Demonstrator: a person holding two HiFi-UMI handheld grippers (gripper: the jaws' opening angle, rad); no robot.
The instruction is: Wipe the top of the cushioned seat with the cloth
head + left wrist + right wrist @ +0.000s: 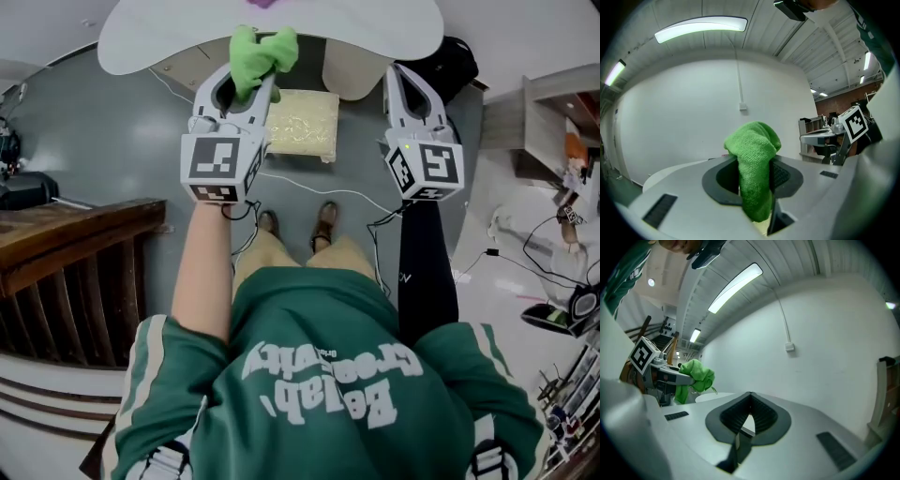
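Note:
A bright green cloth bunches out of my left gripper, whose jaws are shut on it. In the left gripper view the cloth stands up between the dark pads, and the gripper faces a white wall. The cream cushioned seat lies on the grey floor below and between both grippers, just in front of the person's feet. My right gripper is held level with the left one, to the right of the seat, shut and holding nothing; its pads meet at the tip. From the right gripper view the cloth shows at left.
A white rounded table overhangs the far side of the seat. Dark wooden furniture stands at left. A black bag and shelves are at right. Cables run across the floor near the feet.

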